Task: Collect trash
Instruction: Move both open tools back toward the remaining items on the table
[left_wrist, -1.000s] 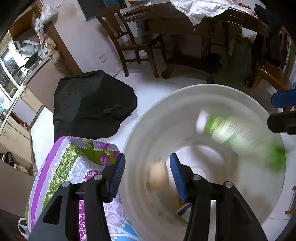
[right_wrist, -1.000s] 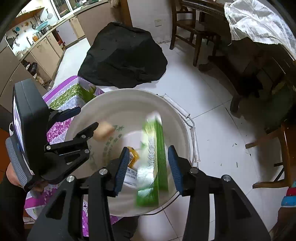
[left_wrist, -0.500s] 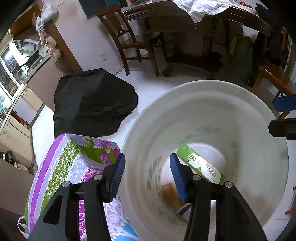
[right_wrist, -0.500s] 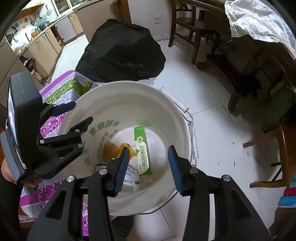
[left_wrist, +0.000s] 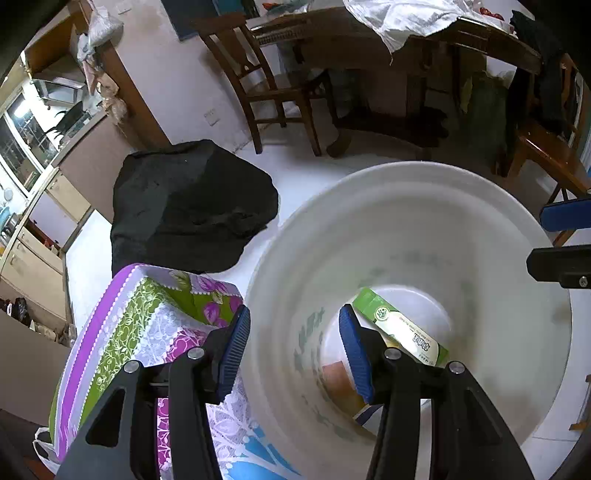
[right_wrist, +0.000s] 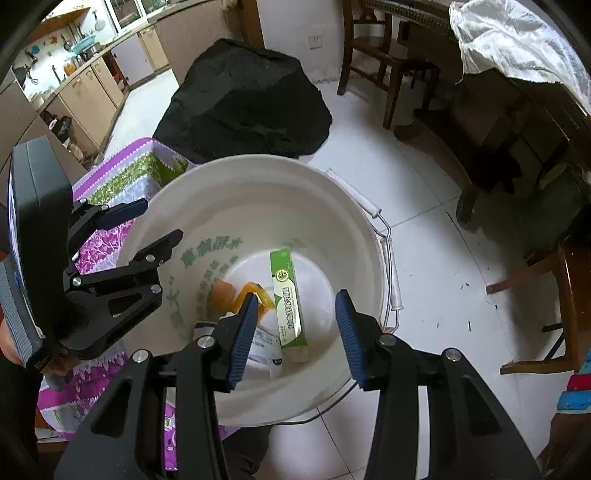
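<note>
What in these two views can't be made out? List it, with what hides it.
- White packet in the white bucket: right wrist view, partly behind the right gripper; its print is too small to read.
- Brown scrap: left wrist view, blurred, partly behind a finger of the left gripper.
- Green box: left wrist view, near end hidden by that gripper.
- Black heap: contents covered in both views.

My bucket (right_wrist: 369, 236) mouth gapes wide — both tongs could drop in; its floor, though, seems crowded by the green box (right_wrist: 289, 295).
</note>
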